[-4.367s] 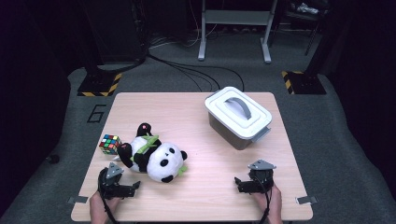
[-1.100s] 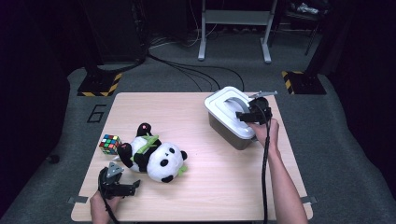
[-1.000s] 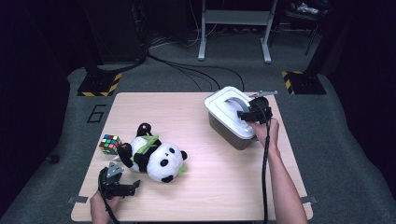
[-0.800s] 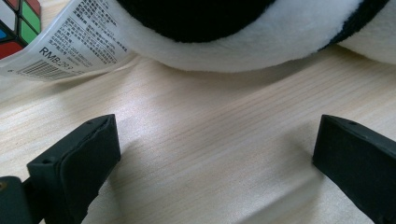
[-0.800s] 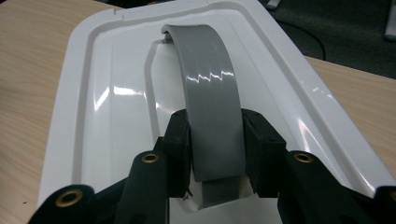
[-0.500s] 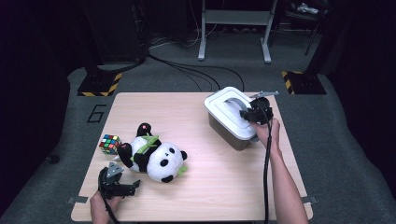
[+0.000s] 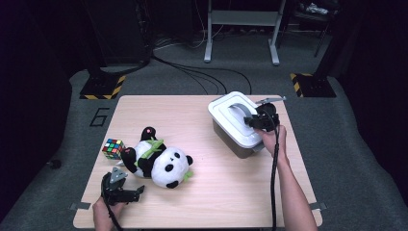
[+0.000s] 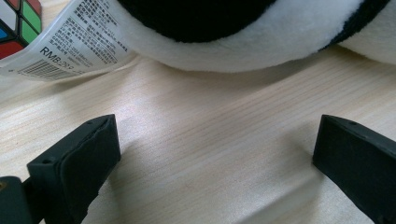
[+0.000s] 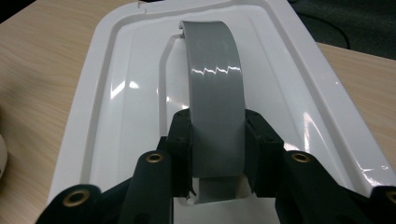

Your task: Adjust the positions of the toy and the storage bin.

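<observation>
Right gripper (image 9: 217, 140) jaws just closed, now clamped across grey handle (image 9: 214, 88) of white lid (image 7: 234, 118) on bin, table's far right; handle's long axis runs away along lid. Left gripper (image 7: 126, 193) open, idle beside panda (image 7: 161, 162).

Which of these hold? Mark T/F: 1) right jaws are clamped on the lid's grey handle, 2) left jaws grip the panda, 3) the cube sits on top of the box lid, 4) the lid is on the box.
1) True: the right gripper has its jaws shut on the grey handle of the white lid.
2) False: the left gripper is open over bare table, the panda just beyond it.
3) False: the cube lies on the table left of the panda.
4) True: the lid sits on the box.
</observation>
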{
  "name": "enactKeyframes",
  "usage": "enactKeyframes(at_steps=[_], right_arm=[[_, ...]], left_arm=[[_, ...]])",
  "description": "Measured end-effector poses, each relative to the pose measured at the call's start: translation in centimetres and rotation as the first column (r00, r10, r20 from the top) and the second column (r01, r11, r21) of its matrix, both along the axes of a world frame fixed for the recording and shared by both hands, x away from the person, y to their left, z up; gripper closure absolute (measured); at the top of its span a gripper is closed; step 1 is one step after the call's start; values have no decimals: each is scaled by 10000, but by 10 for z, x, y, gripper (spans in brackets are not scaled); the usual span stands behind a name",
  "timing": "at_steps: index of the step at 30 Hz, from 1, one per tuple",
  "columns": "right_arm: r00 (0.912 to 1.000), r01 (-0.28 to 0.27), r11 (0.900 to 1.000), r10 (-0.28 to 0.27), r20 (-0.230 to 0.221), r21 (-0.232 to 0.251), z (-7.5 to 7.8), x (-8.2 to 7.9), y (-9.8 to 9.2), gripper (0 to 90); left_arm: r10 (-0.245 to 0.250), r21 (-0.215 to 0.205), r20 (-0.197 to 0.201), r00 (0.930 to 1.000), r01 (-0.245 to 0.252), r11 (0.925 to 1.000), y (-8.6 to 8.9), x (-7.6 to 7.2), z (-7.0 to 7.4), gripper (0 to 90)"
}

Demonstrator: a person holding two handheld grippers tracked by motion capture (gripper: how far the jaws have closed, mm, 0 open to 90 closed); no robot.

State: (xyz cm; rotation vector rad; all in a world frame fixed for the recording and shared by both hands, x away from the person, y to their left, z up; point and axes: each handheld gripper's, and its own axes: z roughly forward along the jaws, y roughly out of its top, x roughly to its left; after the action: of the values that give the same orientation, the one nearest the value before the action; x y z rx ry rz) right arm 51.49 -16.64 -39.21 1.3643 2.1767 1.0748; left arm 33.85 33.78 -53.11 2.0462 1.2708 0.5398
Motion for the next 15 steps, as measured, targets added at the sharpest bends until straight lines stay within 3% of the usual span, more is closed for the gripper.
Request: enactKeyframes(at_steps=[15], right_arm=[[9990,-399,9991,402,-169,157,0,-22,23,666]], left_arm=[[19,-17,7,10000,-19,10000,0,0,0,5]])
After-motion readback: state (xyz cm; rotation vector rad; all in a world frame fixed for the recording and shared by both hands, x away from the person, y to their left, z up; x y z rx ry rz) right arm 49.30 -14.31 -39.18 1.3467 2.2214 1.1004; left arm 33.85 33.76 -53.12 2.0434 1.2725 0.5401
